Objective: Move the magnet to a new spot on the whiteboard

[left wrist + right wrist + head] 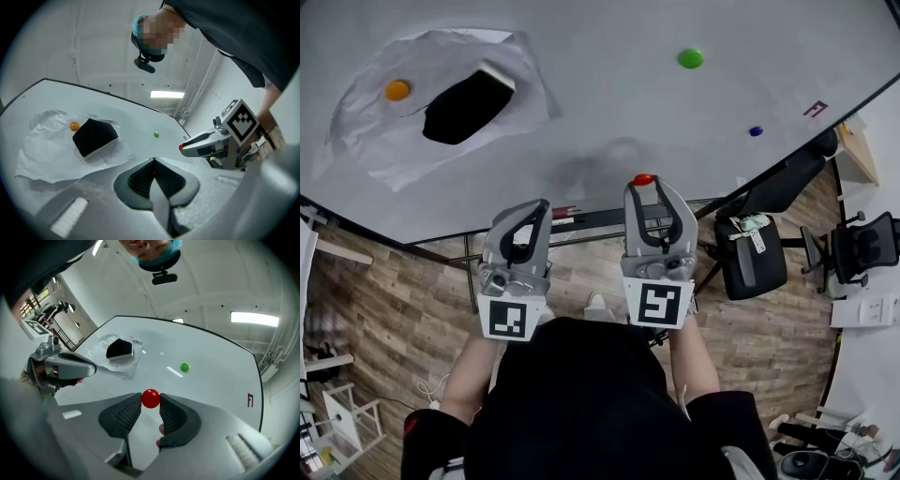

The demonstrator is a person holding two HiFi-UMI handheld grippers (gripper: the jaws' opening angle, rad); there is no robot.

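Your right gripper [150, 404] pinches the red magnet [644, 179] at its fingers' very tips, near the whiteboard's [609, 103] lower edge. Your left gripper's [153, 162] fingers are pressed together, empty. That shallow pinch could let the round magnet squirt out, or it could snap onto the whiteboard early.

My right tool [645, 190] is grey with black ribbed pads [123, 416] and holds a glossy red magnet [150, 398]. My left tool [532, 211] matches; both carry black-and-white square markers [663, 305]. On the white whiteboard [609, 122]: green magnet [690, 58] at one o'clock, dark blue magnet [756, 131] at two, orange magnet [397, 90] and black eraser [467, 108] on white paper [375, 155] at ten.
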